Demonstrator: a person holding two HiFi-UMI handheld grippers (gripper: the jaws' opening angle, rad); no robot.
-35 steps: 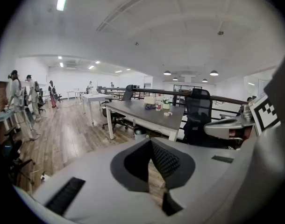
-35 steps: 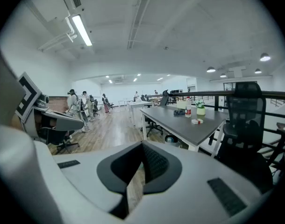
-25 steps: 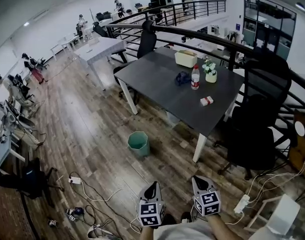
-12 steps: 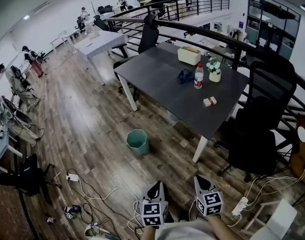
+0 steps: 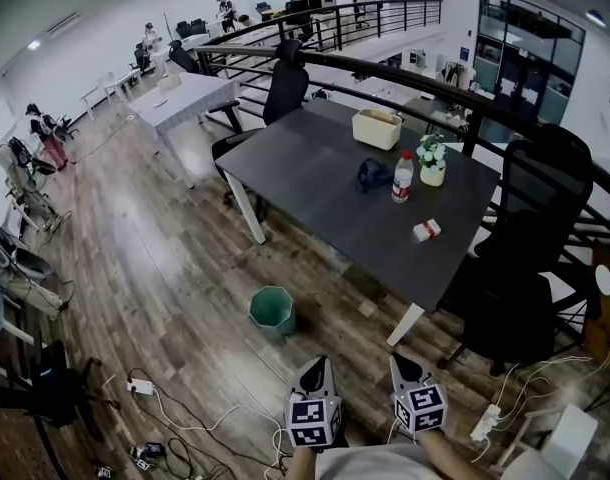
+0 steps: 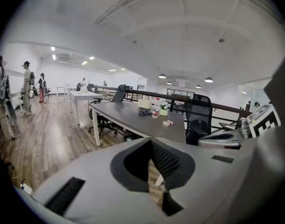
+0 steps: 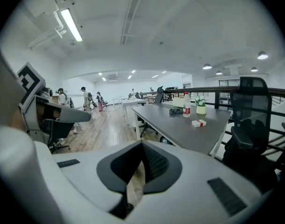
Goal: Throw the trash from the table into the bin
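The dark grey table (image 5: 325, 183) carries a crumpled dark blue item (image 5: 373, 175), a plastic bottle (image 5: 402, 176) with a red label, and a small red-and-white box (image 5: 426, 230). A green bin (image 5: 273, 311) stands on the wood floor by the table's near side. Both grippers hang low in the head view, well short of the table. My left gripper (image 5: 312, 376) (image 6: 154, 169) is shut and holds nothing. My right gripper (image 5: 404, 368) (image 7: 133, 171) is also shut and empty. The right gripper view shows the bottle (image 7: 186, 107) and the box (image 7: 198, 122) ahead.
A cream box (image 5: 377, 128) and a potted plant (image 5: 432, 163) also stand on the table. Black office chairs (image 5: 515, 268) sit to its right and behind it, before a black railing (image 5: 405, 73). Cables and a power strip (image 5: 140, 386) lie on the floor at left. People stand far left.
The whole view has advanced towards the table. The bin and table sit nearer and lower in the head view. Both grippers travelled forward together, still shut.
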